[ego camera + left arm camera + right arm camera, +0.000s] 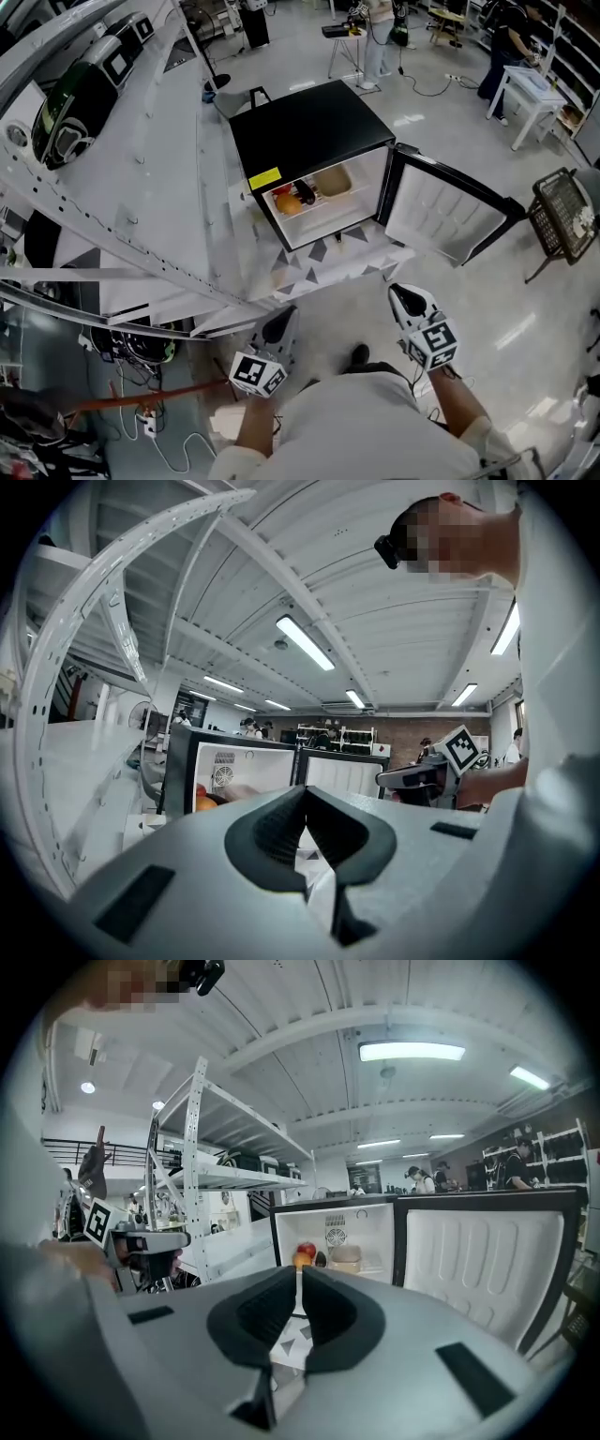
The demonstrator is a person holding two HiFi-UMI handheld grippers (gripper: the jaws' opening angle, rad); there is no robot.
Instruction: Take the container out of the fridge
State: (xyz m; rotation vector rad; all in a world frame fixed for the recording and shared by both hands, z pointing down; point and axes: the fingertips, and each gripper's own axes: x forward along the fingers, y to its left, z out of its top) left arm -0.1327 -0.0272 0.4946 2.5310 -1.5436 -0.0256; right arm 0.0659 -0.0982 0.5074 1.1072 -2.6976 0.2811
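Bright ceiling lights (411, 1051), fisheye distort.

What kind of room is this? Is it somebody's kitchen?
Probably not; it looks like a workshop or lab. The little fridge stands open beside big white metal racks holding equipment, and people work at tables farther back.

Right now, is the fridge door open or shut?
Open. The fridge door stands swung out to the right with its white inner lining showing, and the container and fruit are visible inside.

Inside the fridge (309, 131), the container (333, 181) sits right of the fruit (292, 200); the door (441, 214) hangs open rightward.
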